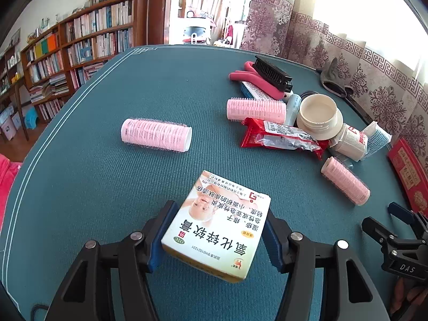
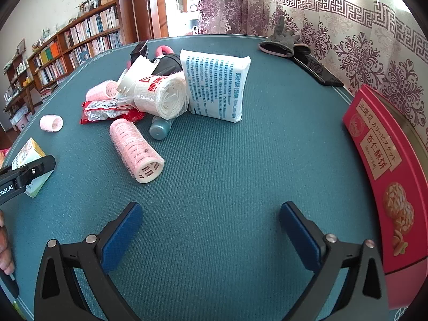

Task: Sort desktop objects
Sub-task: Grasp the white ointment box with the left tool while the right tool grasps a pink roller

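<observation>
A white ointment box (image 1: 216, 227) with a yellow edge sits between the blue pads of my left gripper (image 1: 214, 238), which is shut on its two long sides. The same box (image 2: 26, 149) shows at the left edge of the right wrist view. My right gripper (image 2: 211, 214) stands wide open above bare green mat (image 2: 227, 160), with nothing between its fingers. It also shows at the right edge of the left wrist view as the right gripper (image 1: 385, 218). Three pink hair rollers (image 1: 156, 135) (image 1: 255, 111) (image 1: 345, 180) lie on the mat ahead.
A heap holds a red packet (image 1: 281, 135), a cream jar (image 1: 318, 115), a bandage roll (image 2: 160, 96), a white gauze pack (image 2: 216, 85), a grey-blue bottle (image 2: 159, 128) and a black brush (image 1: 272, 76). A red biscuit box (image 2: 379, 165) lies far right. A grey glove (image 2: 281, 42) and black phone (image 2: 318, 72) lie behind.
</observation>
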Demonstrator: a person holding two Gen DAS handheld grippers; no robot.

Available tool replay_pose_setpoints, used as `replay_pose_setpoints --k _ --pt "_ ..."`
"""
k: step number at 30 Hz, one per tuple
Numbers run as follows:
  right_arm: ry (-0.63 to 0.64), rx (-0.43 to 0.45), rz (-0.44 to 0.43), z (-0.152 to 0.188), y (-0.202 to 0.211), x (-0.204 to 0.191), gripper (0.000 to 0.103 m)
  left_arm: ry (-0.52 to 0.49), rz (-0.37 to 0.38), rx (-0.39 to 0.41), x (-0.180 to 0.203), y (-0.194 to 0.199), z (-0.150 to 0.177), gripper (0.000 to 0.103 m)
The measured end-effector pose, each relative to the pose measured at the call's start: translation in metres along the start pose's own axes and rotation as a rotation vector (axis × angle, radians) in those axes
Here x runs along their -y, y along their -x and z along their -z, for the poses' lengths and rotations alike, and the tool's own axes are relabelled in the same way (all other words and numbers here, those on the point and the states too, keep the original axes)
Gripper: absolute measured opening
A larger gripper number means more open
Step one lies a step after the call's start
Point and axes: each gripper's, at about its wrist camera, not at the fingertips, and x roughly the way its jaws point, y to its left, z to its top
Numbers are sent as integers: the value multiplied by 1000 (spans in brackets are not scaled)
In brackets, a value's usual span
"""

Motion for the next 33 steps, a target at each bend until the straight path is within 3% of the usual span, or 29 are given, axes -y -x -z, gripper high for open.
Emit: replay_pose_setpoints --k 4,6,10,15,18,21,33 --pt "32 31 -80 -1 8 -9 85 0 1 3 1 1 3 62" --pt "66 25 -115 -3 8 -19 71 -1 1 4 1 1 3 62" --pt "97 22 -181 -17 -2 -36 58 3 5 7 1 2 3 62" --pt "111 9 -183 -35 -18 -50 39 8 12 10 0 2 4 62" --pt "127 13 -168 -35 -19 -55 36 14 10 12 -1 3 3 60" --pt "114 21 -170 -32 -15 -52 34 31 13 15 -3 5 3 50" --pt "33 135 -214 -15 45 -16 34 -30 48 21 34 15 4 48"
